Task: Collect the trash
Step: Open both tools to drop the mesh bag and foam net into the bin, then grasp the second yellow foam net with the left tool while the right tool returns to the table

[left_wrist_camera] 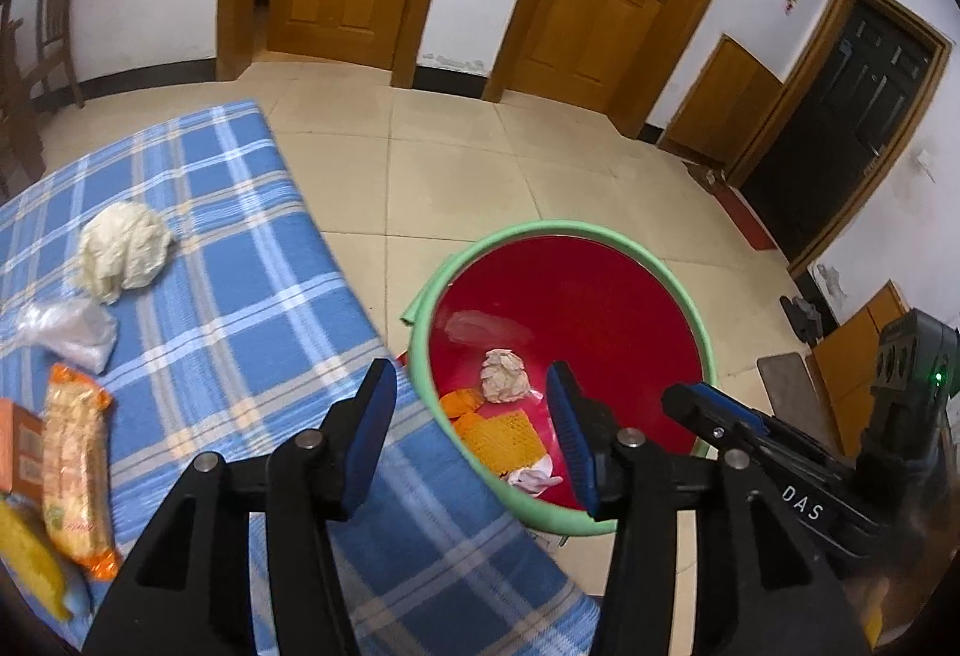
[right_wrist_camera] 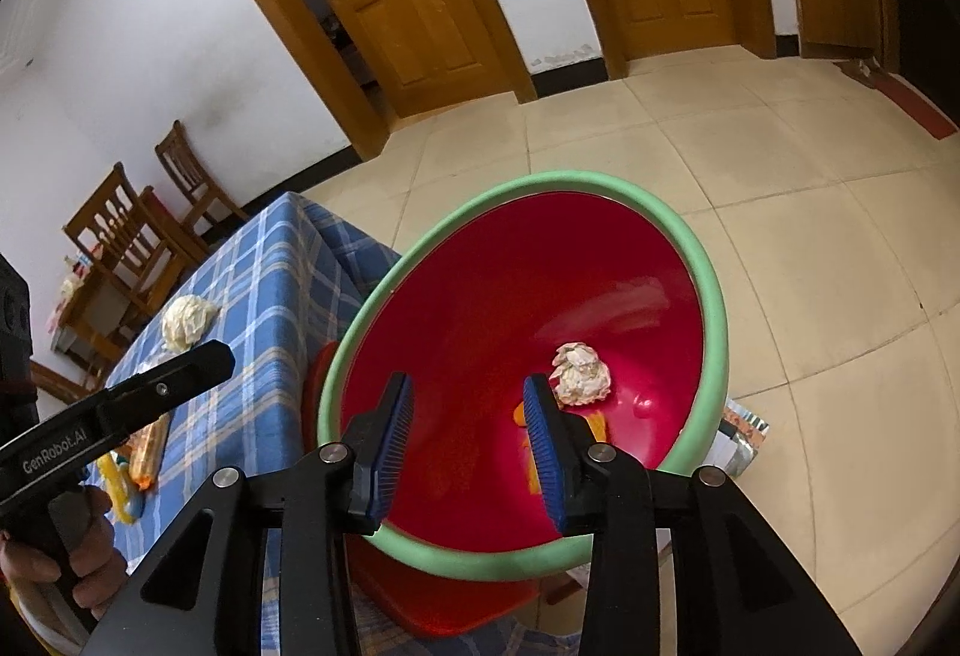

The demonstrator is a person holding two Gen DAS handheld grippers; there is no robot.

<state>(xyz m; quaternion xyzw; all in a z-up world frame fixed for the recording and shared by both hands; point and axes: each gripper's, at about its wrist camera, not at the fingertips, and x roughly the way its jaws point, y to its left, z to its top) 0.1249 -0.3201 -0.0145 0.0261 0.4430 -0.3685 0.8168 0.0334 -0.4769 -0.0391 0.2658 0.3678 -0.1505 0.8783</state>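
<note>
- Both tools hover over the red basin (left_wrist_camera: 600,296) off the tabletop's right edge: left gripper (left_wrist_camera: 471,431) and right gripper (right_wrist_camera: 468,446) each stand part-open, nothing between the pads.
- Drop step looks finished; a crumpled paper ball (right_wrist_camera: 581,375) and orange wrapper (left_wrist_camera: 501,434) lie inside.
- Next, likely a swing back to the checked tablecloth (left_wrist_camera: 240,296) for the white wad (left_wrist_camera: 125,251).
- Only the left view shows the clear bag (left_wrist_camera: 66,326) and snack packet (left_wrist_camera: 75,476) near the left edge; the right view shows a hand (right_wrist_camera: 84,554) gripping the left tool.
</note>
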